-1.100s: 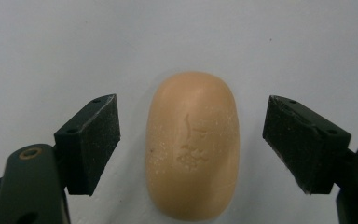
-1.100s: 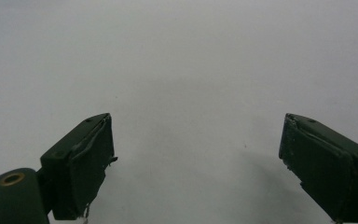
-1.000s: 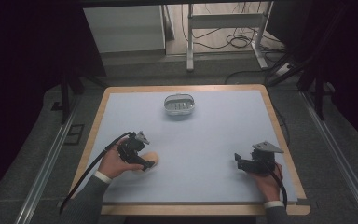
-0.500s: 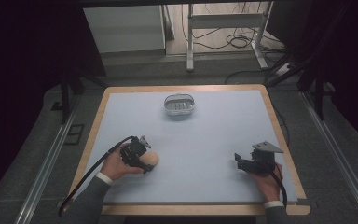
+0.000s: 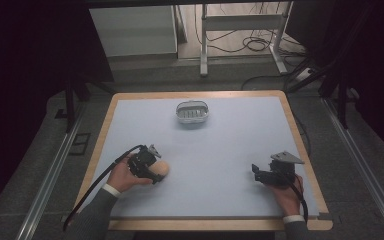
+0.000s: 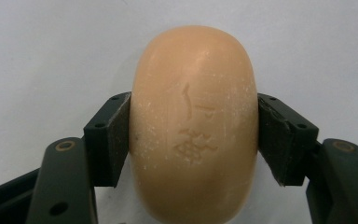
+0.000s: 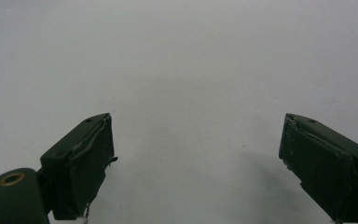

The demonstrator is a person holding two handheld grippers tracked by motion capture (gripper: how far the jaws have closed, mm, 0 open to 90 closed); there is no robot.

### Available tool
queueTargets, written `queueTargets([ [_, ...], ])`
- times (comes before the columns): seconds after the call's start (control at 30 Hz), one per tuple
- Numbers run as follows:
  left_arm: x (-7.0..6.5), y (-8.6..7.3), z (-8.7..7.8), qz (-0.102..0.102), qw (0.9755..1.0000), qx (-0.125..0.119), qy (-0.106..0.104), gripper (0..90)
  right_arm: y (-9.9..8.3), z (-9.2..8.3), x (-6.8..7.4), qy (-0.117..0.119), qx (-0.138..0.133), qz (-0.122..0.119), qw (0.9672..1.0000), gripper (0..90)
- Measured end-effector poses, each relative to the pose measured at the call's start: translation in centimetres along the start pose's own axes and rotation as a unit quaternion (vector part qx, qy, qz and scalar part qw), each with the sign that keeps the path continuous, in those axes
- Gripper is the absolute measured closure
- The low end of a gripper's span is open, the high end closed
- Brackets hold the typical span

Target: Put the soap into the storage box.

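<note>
The left tool (image 5: 156,171) is clamped on a peach-coloured oval bar of soap (image 5: 161,169). In the left gripper view its two black pads (image 6: 116,140) press flat against the long sides of the bar of soap (image 6: 194,126), one on each side, and stamped marks show on the bar's upper face. The jaws have just been closing, with the soap between them, and they now grip it. The soap sits low over the pale blue tabletop (image 5: 220,150); whether it touches the surface or is lifted clear I cannot tell.

Taking the small grey oval soap dish (image 5: 192,112) as the landmark: the dish stands near the far edge of the tabletop, about midway along it. The soap and the left tool lie well apart from the dish, nearer the person and to the dish's left. The person's left hand (image 5: 125,175) holds the tool from the near side, with its black cable trailing off toward the near-left corner.

The right tool (image 5: 256,171) is also well apart from the dish, nearer the person and to the dish's right, held in the right hand (image 5: 285,187). In the right gripper view the right tool (image 7: 196,163) has its jaws spread wide, with bare tabletop between them and nothing gripped.
</note>
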State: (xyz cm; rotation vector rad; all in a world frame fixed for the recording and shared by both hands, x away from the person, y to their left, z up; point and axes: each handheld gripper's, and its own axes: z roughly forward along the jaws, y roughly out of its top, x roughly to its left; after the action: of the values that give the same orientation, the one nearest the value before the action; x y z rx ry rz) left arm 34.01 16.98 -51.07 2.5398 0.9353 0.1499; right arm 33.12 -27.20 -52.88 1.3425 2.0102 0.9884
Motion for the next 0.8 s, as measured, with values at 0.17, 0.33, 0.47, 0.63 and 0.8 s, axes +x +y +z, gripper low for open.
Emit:
queueTargets([
  [0.17,0.3,0.0,-0.7,-0.003,1.0000,-0.009,0.001,32.9,0.0,0.0,0.0,-0.001,0.000,-0.001,1.0000,10.2],
  [0.33,0.5,0.4,-1.4,-0.002,0.9999,-0.017,0.002,32.9,0.0,0.0,0.0,-0.001,0.000,0.000,1.0000,10.2],
  [0.47,0.6,0.9,-1.7,-0.001,0.9998,-0.022,0.001,33.0,0.0,0.0,0.0,-0.001,0.000,0.000,1.0000,10.2],
  [0.63,0.7,1.6,-2.2,0.003,0.9996,-0.027,0.000,32.9,0.0,0.0,0.0,-0.001,0.000,0.001,1.0000,10.2],
  [0.8,0.7,2.3,-2.5,0.007,0.9995,-0.031,0.001,32.9,0.0,0.0,0.0,0.000,0.000,0.001,1.0000,10.2],
])
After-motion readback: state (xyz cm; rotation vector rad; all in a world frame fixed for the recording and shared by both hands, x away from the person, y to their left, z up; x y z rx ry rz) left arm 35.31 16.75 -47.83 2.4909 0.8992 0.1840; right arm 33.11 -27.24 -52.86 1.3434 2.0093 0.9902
